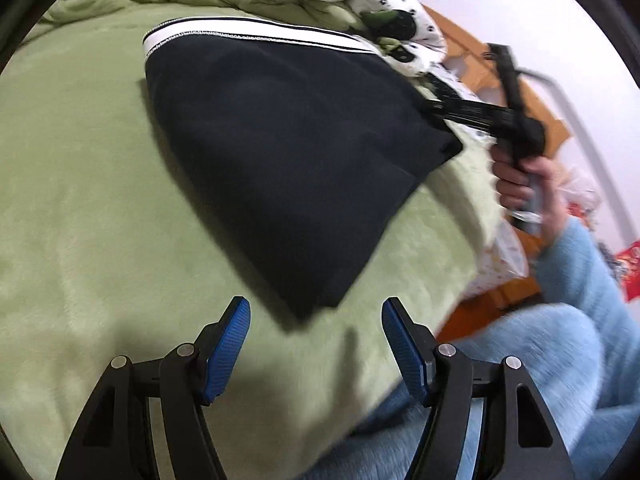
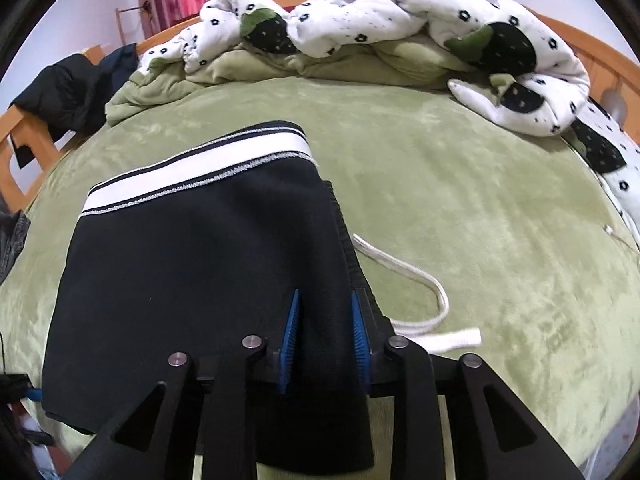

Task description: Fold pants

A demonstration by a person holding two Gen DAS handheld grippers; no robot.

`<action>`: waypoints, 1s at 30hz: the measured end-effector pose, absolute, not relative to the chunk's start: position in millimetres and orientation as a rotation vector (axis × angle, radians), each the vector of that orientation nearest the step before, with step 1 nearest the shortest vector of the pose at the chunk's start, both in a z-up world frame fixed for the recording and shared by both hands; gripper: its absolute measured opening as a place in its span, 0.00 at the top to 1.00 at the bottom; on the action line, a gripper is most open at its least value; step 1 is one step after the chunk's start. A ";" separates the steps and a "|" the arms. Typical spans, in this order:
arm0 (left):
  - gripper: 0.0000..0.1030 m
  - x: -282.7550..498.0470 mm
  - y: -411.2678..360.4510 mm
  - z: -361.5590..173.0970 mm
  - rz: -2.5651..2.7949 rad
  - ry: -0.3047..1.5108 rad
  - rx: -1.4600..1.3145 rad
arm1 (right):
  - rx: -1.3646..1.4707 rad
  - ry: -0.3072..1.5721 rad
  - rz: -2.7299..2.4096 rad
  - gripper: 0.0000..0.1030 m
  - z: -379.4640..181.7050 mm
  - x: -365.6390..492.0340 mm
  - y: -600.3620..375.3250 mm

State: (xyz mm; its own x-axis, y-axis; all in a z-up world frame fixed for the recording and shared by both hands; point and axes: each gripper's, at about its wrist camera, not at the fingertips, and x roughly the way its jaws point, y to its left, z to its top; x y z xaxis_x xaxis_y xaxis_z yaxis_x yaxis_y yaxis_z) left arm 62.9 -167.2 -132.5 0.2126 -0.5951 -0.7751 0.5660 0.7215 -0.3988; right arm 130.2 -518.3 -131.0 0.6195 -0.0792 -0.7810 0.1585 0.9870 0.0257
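Pants (image 2: 192, 264), dark navy with a white side stripe (image 2: 192, 176), lie folded on the green blanket (image 2: 460, 200) of the bed, and your right gripper (image 2: 325, 332) is clamped on their near edge: dark cloth fills the narrow gap between the two blue pads (image 2: 291, 324). Just to the right of that grip, the white drawstring (image 2: 412, 280) trails loose over the blanket.

Your left gripper (image 1: 316, 344) hangs above the near part of the bed with its blue pads (image 1: 228, 352) spread wide and nothing between them; the closest corner of the pants (image 1: 280, 152) lies just beyond its tips. In the left wrist view your right hand (image 1: 520, 176) shows at the far right, holding the other tool at the cloth's edge, though motion blur softens it.

A white quilt with black flowers (image 2: 400, 12) is bunched along the far side of the bed.
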 end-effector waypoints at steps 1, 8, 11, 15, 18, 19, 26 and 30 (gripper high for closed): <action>0.39 65.4 -174.3 -133.9 -0.757 1.072 -0.011 | 0.101 0.892 -0.141 0.74 -131.4 126.0 -518.0; 0.86 75.0 -168.7 -130.1 -0.630 1.000 -0.068 | 0.007 0.892 -0.140 0.75 -153.2 108.9 -511.9; 0.80 68.6 -162.9 -135.5 -0.670 1.049 -0.059 | -0.112 0.893 -0.132 0.74 -146.7 105.9 -497.8; 0.53 56.1 -126.2 -130.5 -0.744 1.052 -0.130 | -0.100 0.852 -0.088 0.59 -121.4 104.3 -503.2; 0.39 61.2 -100.6 -123.3 -0.706 0.994 -0.238 | -0.053 0.824 -0.059 0.34 -108.7 113.2 -507.5; 0.39 69.2 -94.6 -120.0 -0.684 0.992 -0.278 | -0.039 0.824 -0.057 0.34 -107.1 119.9 -509.6; 0.36 144.8 -103.3 -110.6 -0.604 0.993 -0.394 | 0.040 0.970 -0.025 0.34 -139.2 193.6 -527.1; 0.36 188.8 -139.2 -134.6 -0.556 1.058 -0.357 | 0.034 1.006 0.050 0.28 -152.5 207.3 -530.0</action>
